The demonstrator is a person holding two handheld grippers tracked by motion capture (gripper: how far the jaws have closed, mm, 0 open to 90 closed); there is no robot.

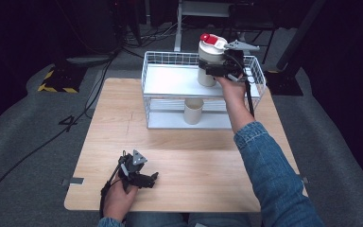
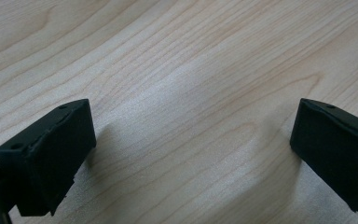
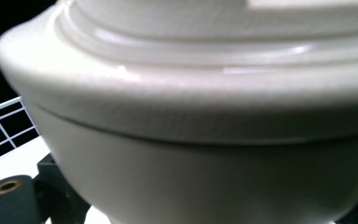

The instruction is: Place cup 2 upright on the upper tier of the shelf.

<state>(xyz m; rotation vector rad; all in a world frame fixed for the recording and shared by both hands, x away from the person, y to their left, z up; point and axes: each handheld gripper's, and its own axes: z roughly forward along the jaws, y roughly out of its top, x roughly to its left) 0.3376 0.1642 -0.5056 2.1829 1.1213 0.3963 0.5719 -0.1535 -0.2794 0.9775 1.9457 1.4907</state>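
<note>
White, smooth plastic — that is what I have in my right gripper (image 1: 221,70): a tall white cylindrical canister with a red flip cap (image 1: 211,60), standing at the upper tier of the white wire two-shelf rack (image 1: 157,61) at the far edge of the pale wooden table (image 1: 179,156). From above I cannot tell whether its base rests on the shelf or hangs just clear of it. In the right gripper view the canister's wall and the stepped shoulder of its lid (image 3: 191,93) sit hard against the lens, with the rack's wire mesh (image 3: 4,126) behind; my jaws are closed on the body, just below the lid seam.

Handling, as I judge it: the wall is stiff and will not dent under a moderate squeeze, but the surface is glossy and curved, so it may slip or rotate in flat jaws. Weight unknown — contents are hidden; the tall shape and the cap make it top-heavy if full. The grip below the shoulder looks sound, since the ledge gives a stop against sliding down. The lid itself should not be pinched.

A second, shorter cream cylindrical cup (image 1: 194,111) stands on the lower shelf, well clear.

My left gripper (image 1: 147,179) rests low on the near table, jaws spread wide over bare wood, holding nothing.
</note>
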